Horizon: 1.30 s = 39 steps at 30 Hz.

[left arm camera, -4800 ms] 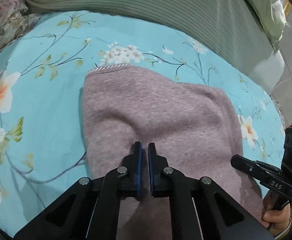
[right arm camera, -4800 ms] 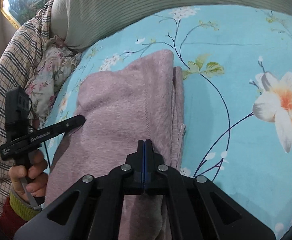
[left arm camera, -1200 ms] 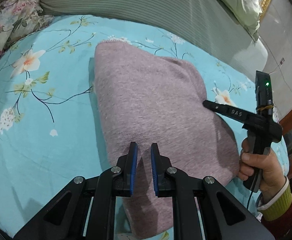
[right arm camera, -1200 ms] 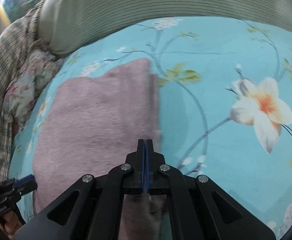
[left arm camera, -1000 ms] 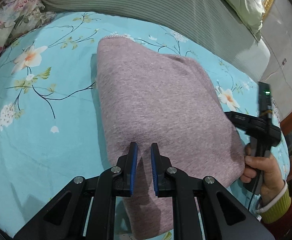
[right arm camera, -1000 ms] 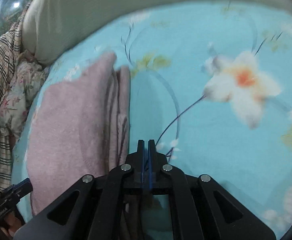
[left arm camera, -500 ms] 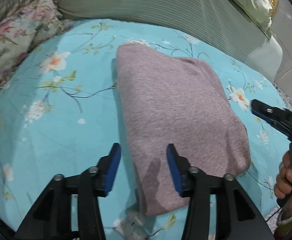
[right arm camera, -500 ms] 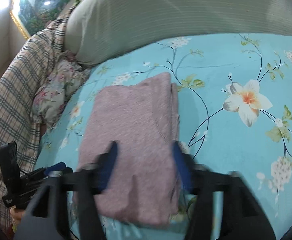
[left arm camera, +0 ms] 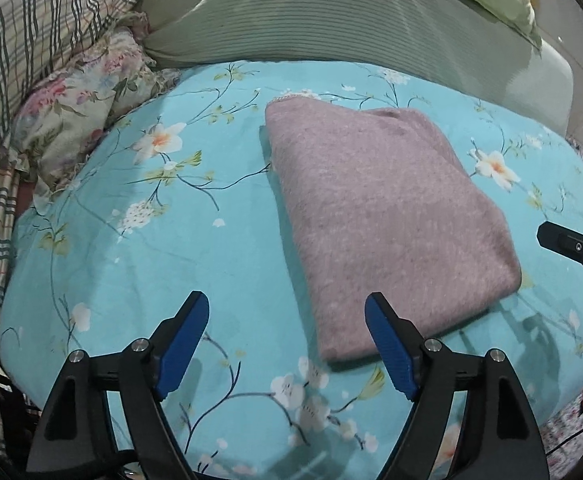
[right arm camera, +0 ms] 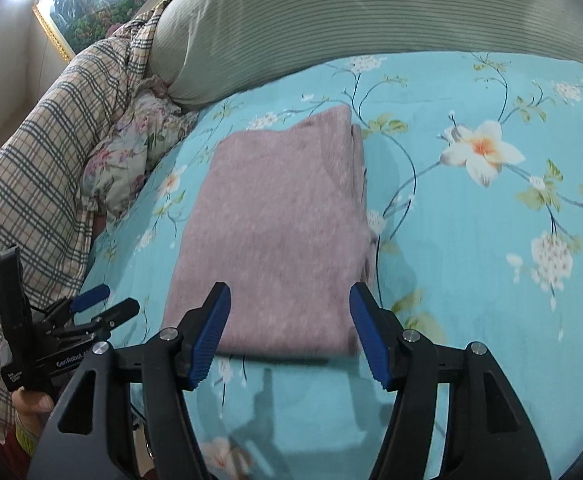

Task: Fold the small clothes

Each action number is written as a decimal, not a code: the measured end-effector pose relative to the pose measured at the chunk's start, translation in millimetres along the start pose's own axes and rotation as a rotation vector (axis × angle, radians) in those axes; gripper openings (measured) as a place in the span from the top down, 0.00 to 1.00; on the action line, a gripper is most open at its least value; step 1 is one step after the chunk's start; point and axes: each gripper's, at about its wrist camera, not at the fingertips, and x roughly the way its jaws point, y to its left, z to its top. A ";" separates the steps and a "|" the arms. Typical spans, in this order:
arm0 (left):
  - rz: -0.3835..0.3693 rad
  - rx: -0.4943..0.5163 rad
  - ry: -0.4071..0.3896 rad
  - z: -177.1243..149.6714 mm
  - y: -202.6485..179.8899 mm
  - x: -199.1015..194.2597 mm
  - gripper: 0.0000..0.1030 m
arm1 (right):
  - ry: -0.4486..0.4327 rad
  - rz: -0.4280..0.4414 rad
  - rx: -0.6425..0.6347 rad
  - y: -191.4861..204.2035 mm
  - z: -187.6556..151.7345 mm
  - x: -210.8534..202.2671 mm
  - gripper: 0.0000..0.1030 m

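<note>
A mauve knitted garment lies folded into a neat rectangle on the turquoise floral bedsheet; it also shows in the right wrist view. My left gripper is open and empty, held above the sheet just short of the garment's near left corner. My right gripper is open and empty, held above the garment's near edge. The left gripper also shows at the left of the right wrist view. One finger of the right gripper shows at the right edge of the left wrist view.
A grey-green striped bolster runs along the back of the bed. A floral pillow and a plaid blanket lie at the left. A framed painting hangs on the wall behind.
Both grippers have opened and drawn back from the garment, which now lies free and folded on the sheet. A second ago both were shut or nearly shut over it.
</note>
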 end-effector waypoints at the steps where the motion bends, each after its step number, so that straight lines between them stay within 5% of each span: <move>1: 0.006 0.007 0.000 -1.9 -0.3 -1.0 0.21 | 0.009 0.002 -0.002 1.1 -4.2 -0.2 0.38; 13: 0.037 0.044 0.017 -23.4 -1.3 -9.7 0.21 | 0.063 -0.004 -0.035 11.2 -36.7 -5.1 0.28; 25: -0.049 -0.058 -0.021 -56.5 18.7 -23.4 0.21 | 0.084 0.009 -0.088 16.3 -46.5 -8.7 0.25; 29: -0.032 0.004 0.017 -44.3 14.3 -18.2 0.20 | 0.087 0.023 -0.097 14.3 -34.7 -0.4 0.24; 34: -0.062 -0.035 0.059 -21.1 14.7 2.5 0.19 | 0.108 0.007 -0.118 7.5 -8.7 17.6 0.24; 39: 0.023 0.024 0.117 8.1 11.5 22.9 0.19 | 0.188 -0.032 -0.133 1.8 18.7 32.0 0.24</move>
